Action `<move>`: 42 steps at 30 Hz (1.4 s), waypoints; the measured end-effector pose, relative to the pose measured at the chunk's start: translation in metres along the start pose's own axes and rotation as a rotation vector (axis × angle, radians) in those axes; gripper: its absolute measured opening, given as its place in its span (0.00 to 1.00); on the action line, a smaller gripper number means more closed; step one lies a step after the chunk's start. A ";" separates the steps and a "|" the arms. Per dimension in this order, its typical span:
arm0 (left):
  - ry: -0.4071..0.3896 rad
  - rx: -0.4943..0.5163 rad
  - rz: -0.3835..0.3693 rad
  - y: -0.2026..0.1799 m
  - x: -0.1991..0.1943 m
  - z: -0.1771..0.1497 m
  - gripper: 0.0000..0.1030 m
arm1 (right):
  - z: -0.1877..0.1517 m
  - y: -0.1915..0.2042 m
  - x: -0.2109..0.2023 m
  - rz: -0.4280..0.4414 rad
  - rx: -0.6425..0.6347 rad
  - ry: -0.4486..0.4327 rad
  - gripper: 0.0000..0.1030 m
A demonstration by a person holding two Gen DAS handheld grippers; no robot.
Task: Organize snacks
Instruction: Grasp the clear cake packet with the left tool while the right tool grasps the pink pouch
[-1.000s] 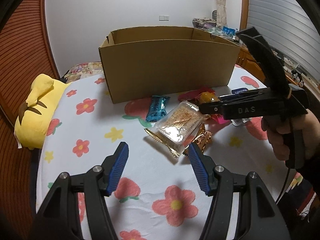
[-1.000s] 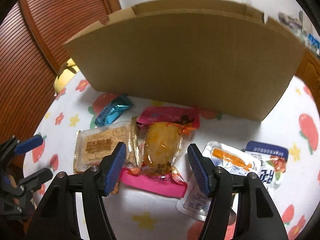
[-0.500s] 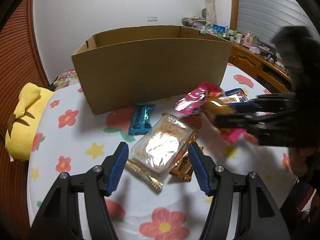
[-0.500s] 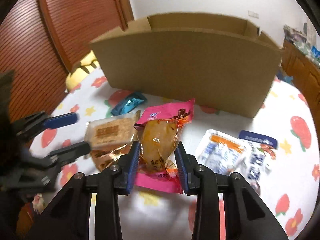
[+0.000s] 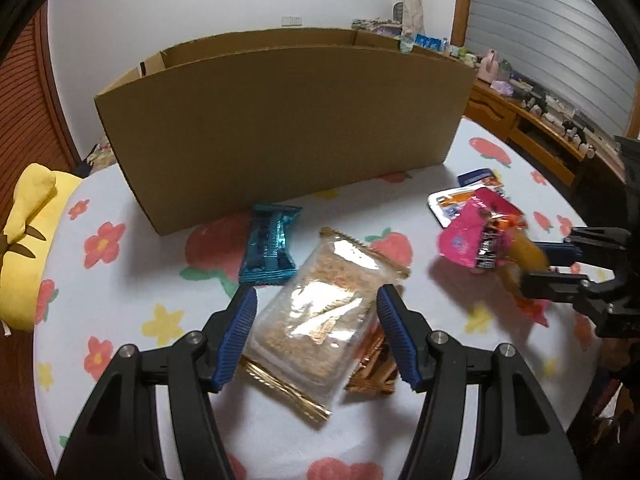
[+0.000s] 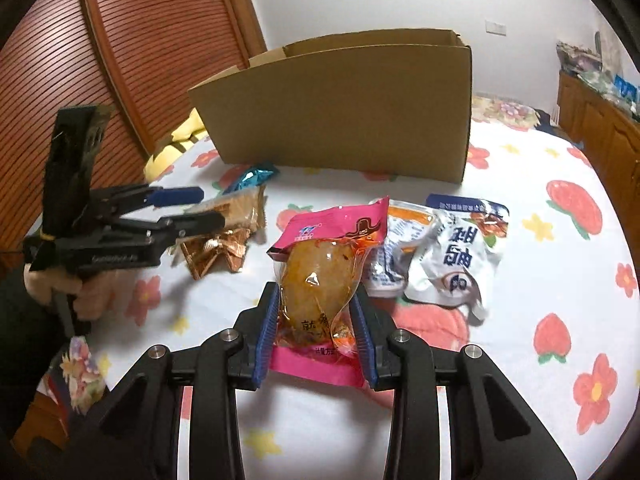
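My right gripper is shut on an orange snack pack with a pink packet under it, lifted off the flowered table; they also show in the left wrist view. My left gripper is open, its fingers on either side of a clear cracker pack that lies on the table. A blue wrapper lies just beyond it. An open cardboard box stands behind the snacks.
A gold wrapper lies under the cracker pack. White snack bags lie right of the held pack. A yellow plush toy sits at the table's left edge. Wooden cabinets stand to the right.
My right gripper closed on the orange pack and lifted it with the pink packet. My left gripper moved forward until its open fingers came either side of the cracker pack.
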State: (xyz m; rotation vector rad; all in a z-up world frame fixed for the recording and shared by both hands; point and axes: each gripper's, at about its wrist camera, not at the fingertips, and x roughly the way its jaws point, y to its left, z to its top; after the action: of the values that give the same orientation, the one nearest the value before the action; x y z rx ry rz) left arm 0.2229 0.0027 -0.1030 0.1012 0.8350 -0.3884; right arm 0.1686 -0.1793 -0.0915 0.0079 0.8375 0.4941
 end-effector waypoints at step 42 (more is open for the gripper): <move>-0.055 -0.019 -0.017 -0.015 -0.054 -0.024 0.44 | -0.013 0.003 0.019 -0.085 -0.037 0.022 0.36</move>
State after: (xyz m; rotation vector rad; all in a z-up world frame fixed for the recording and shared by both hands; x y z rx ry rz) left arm 0.1681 0.0105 -0.0784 0.0656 0.7860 -0.3977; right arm 0.1693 -0.1712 -0.1131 -0.0675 0.8464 0.4304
